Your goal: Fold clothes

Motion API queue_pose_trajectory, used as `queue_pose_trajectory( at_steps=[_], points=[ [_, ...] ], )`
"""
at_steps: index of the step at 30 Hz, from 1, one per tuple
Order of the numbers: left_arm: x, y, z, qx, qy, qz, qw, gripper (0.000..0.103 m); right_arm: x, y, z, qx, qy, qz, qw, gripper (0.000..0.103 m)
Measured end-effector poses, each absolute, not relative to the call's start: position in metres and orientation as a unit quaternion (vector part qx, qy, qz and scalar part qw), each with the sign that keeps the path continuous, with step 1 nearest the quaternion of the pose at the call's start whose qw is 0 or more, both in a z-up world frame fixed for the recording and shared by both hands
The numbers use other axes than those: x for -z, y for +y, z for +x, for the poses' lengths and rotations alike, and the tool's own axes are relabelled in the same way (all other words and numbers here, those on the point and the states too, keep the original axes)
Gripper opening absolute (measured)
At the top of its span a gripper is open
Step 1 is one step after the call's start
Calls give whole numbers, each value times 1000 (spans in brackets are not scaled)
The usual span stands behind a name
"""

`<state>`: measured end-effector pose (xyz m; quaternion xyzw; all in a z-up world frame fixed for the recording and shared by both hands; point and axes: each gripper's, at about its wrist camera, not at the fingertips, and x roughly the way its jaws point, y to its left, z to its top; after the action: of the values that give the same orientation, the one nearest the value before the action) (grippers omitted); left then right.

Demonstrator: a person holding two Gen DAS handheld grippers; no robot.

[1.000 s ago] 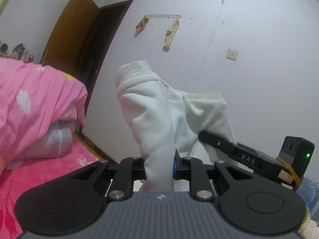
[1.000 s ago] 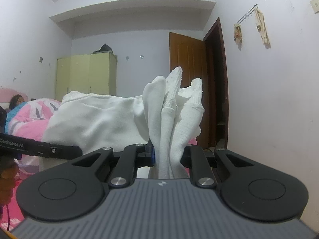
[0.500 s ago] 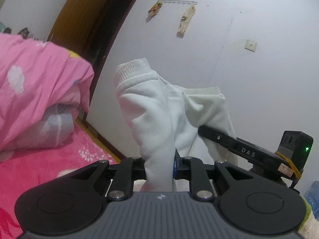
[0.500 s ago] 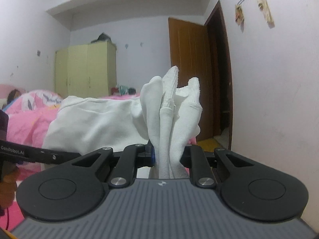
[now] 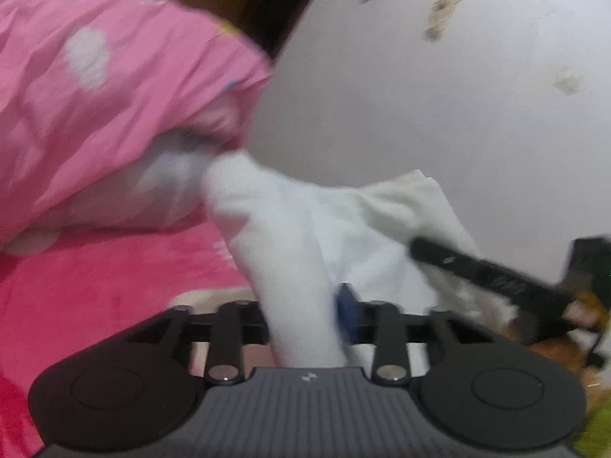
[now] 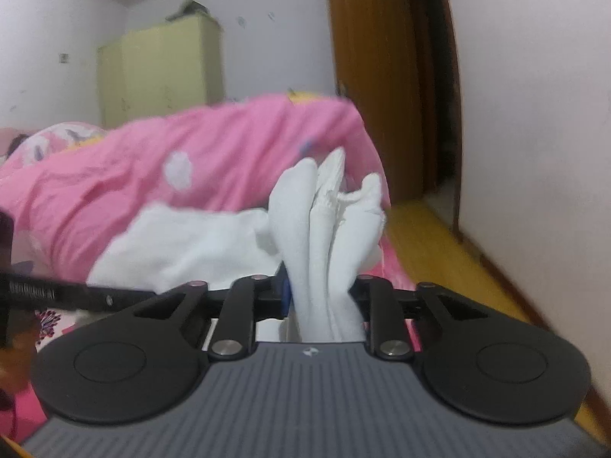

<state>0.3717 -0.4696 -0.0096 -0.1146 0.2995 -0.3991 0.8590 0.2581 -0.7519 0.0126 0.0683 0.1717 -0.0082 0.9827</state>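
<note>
We hold the white garment bunched between our left gripper fingers, clamped tight; our right gripper pinches another gathered edge likewise, the cloth stretched between them above the pink bed

one white garment, two tools, one quilt

left wrist: close, low, faces wall – blurred, perhaps tilted | right wrist: faces wardrobe | shared: pink quilt
</note>
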Motion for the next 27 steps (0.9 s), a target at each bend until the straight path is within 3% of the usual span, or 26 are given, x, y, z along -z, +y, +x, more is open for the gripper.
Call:
queue_pose_trajectory(
  at_steps=[3, 6, 8, 9, 11, 12, 13, 19, 20, 23, 27],
  points=[
    [30, -464, 390, 361, 328, -133, 863, 62, 2, -759, 279, 72, 221, 77, 970, 60],
    [25, -447, 390, 348, 299, -148, 876, 73, -5, -771, 263, 119, 185, 99, 970, 68],
    [19, -436, 389, 341, 274, -157, 885, 74, -12, -781, 240, 134, 134, 128, 974, 69],
    [15, -435, 387, 343, 263, -153, 888, 74, -16, -785, 228, 134, 111, 140, 975, 67],
    [4, -442, 379, 360, 244, -125, 892, 73, -23, -787, 216, 114, 99, 147, 978, 47],
    [-1, -450, 373, 372, 238, -103, 892, 73, -24, -785, 217, 103, 112, 144, 978, 23],
    [-4, -460, 369, 381, 235, -81, 890, 73, -25, -781, 222, 94, 131, 138, 977, 9],
    [15, -512, 379, 358, 270, 4, 894, 70, -3, -757, 275, 41, 245, 109, 963, 6],
    [24, -518, 385, 340, 283, 16, 897, 65, 4, -760, 283, 57, 264, 112, 956, 6],
    [47, -521, 402, 309, 307, 13, 900, 70, 36, -779, 299, 124, 314, 151, 929, 6],
    [39, -508, 390, 310, 283, 13, 908, 77, 42, -802, 275, 161, 277, 223, 921, 6]
  ],
)
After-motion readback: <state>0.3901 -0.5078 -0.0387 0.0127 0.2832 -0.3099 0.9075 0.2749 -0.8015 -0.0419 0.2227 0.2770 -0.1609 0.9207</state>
